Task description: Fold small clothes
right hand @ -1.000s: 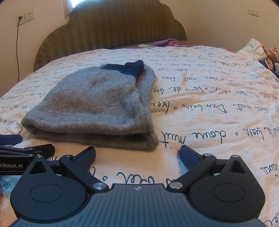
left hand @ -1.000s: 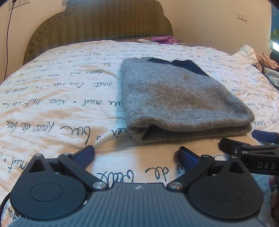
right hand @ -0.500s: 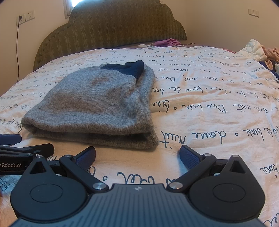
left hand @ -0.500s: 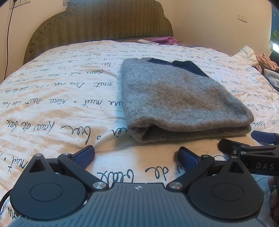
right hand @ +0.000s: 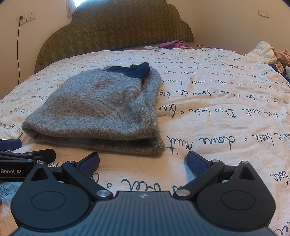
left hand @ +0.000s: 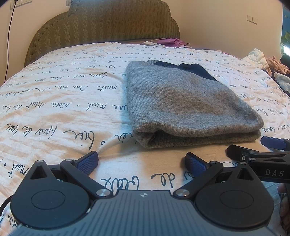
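A grey knitted garment with a dark blue part at its far end lies folded flat on the bed, seen in the left wrist view (left hand: 184,103) and the right wrist view (right hand: 101,107). My left gripper (left hand: 142,161) is open and empty, a little in front of the fold's near left corner. My right gripper (right hand: 143,160) is open and empty, just in front of the fold's near right corner. Each gripper shows at the edge of the other's view: the right one (left hand: 257,156), the left one (right hand: 21,154).
The bed has a white cover with black script (left hand: 54,101) and a green padded headboard (right hand: 116,30). A purple cloth and a white remote (left hand: 168,42) lie by the headboard. A heap of clothes (left hand: 271,63) sits at the right edge. Wall sockets (right hand: 27,17).
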